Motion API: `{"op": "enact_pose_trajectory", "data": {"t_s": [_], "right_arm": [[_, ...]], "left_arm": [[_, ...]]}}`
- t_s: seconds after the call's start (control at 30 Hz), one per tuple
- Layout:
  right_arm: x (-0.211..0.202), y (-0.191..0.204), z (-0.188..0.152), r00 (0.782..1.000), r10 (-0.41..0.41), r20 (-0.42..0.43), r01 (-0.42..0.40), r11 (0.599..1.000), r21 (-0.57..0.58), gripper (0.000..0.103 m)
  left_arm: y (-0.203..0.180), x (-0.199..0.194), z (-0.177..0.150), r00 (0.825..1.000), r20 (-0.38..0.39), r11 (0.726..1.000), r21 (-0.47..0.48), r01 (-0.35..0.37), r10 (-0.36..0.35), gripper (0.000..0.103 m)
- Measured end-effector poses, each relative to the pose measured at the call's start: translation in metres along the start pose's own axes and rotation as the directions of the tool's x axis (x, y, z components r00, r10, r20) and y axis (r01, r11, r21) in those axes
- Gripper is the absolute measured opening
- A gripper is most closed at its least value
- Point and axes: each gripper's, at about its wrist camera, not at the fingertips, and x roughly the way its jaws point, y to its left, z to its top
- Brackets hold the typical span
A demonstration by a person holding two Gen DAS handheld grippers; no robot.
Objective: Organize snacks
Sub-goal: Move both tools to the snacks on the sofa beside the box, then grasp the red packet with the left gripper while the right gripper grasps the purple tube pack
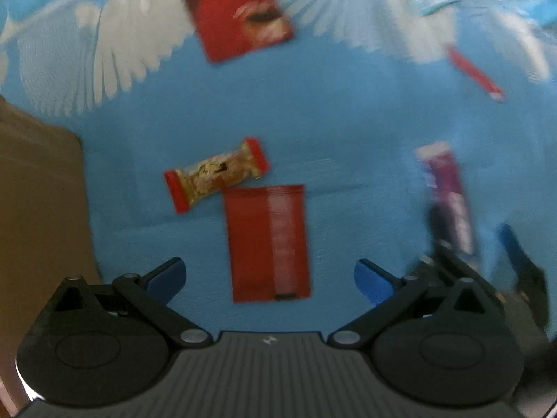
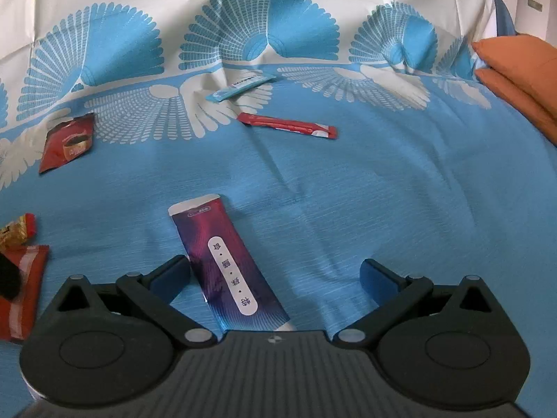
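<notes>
I have both grippers low over the blue and white cloth [image 2: 383, 181] that carries the snacks, and neither holds anything. The left gripper [image 1: 269, 278] has its jaws spread wide, with the plain red sachet [image 1: 268, 240] lying flat between the fingertips, apart from both pads. Just beyond that sachet, touching its far corner, lies the gold bar with red ends [image 1: 216, 174]. The right gripper [image 2: 275, 278] is likewise spread wide; the purple stick pack [image 2: 226, 264] lies flat between its fingers, angled, close against the left finger and clear of the right. Toward the far edge of the cloth, where the white fan pattern begins, I note a red coffee sachet [image 2: 68, 141], a thin red stick [image 2: 287, 125] and a pale blue stick [image 2: 240, 85], all well apart from the grippers. A brown box or board [image 1: 38, 209] shows at the left side of the left wrist view; I cannot tell what it is. The left wrist view is blurred, so fine contact there is uncertain. In my judgement the step in hand is the first pick-up on each side, with sorting barely begun. The next move calls for pressing the fingertips down to the cloth and closing across the narrow width of each flat packet, with care not to pinch cloth.
</notes>
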Motion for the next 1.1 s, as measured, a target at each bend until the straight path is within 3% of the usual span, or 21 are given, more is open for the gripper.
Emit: {"op": "enact_pose_trajectory", "data": {"t_s": [0.13,0.4,0.43,0.47,0.5,0.53,0.6,0.67,0.9,1.1], "right_arm": [[0.0,0.001,0.0,1.0,0.006,0.002,-0.006,1.0,-0.002,0.103],[-0.01,0.011,-0.008,1.0,0.016,0.015,-0.016,1.0,-0.02,0.103],[-0.011,0.011,-0.008,1.0,0.025,0.014,-0.025,0.999,-0.023,0.096],[-0.014,0.012,-0.007,0.999,0.036,0.028,-0.035,0.999,-0.036,0.077],[-0.018,0.014,-0.007,0.998,0.042,0.046,-0.04,0.997,-0.059,0.062],[-0.021,0.017,-0.007,0.997,0.046,0.062,-0.04,0.995,-0.086,0.037],[-0.021,0.018,-0.008,0.997,0.049,0.067,-0.043,0.995,-0.087,0.034],[-0.025,0.013,-0.005,0.994,0.077,0.079,-0.073,0.996,-0.047,0.024],[-0.061,0.006,0.006,0.966,0.056,0.251,-0.062,0.998,0.015,0.024],[-0.149,-0.009,0.021,0.937,0.11,0.331,-0.144,0.986,0.082,0.024]], "left_arm": [[0.005,0.026,0.004,1.0,-0.022,0.999,-0.044,-0.013,0.012,0.103],[0.01,0.022,0.008,1.0,0.003,0.998,-0.068,-0.019,0.019,0.101],[0.01,0.019,0.005,0.999,0.014,0.997,-0.077,-0.028,0.029,0.09],[0.01,0.013,0.003,0.999,0.028,0.996,-0.091,-0.025,0.027,0.08],[0.01,0.004,0.001,0.999,0.048,0.995,-0.096,-0.015,0.02,0.05],[0.009,-0.003,-0.002,0.998,0.054,0.996,-0.093,-0.008,0.013,0.049],[0.011,-0.014,-0.004,0.997,0.078,0.996,-0.091,-0.008,0.015,0.047],[0.014,-0.026,-0.01,0.993,0.115,0.997,-0.074,-0.032,0.04,0.047],[0.023,-0.103,-0.039,0.975,0.221,0.997,-0.059,0.041,-0.027,0.047],[0.046,-0.2,-0.111,0.923,0.374,0.995,0.015,0.096,-0.095,0.047]]}}
